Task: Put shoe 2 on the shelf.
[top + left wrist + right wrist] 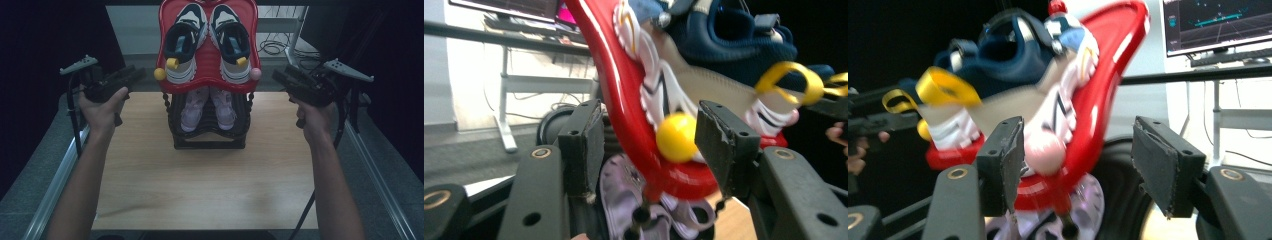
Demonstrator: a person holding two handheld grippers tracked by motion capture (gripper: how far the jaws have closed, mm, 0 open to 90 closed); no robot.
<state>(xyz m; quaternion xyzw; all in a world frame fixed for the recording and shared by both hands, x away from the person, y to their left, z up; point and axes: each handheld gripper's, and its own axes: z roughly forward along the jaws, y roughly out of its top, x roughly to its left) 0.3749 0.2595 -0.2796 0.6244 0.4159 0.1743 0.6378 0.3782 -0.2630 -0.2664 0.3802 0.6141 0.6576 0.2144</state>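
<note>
A red tray [207, 75] tops a black shoe rack [210, 135] at the table's far middle and carries a pair of navy and white sneakers [185, 40]. A yellow ball [159, 74] sits on its left corner, a pink ball [255, 74] on its right. Pale pink shoes [192, 107] lie on the lower shelf. My left gripper [141, 74] is just left of the yellow ball [676, 137], its jaws open and level with it. On the other side my right gripper [276, 76] is open, with the pink ball [1045, 152] seen between the jaws but untouched.
The wooden table [205, 185] spreads out in front of the rack, with metal rails [55, 175] along both sides. Behind it stand a white desk frame and cables [280, 45]. A monitor [1218, 22] is in the right gripper view.
</note>
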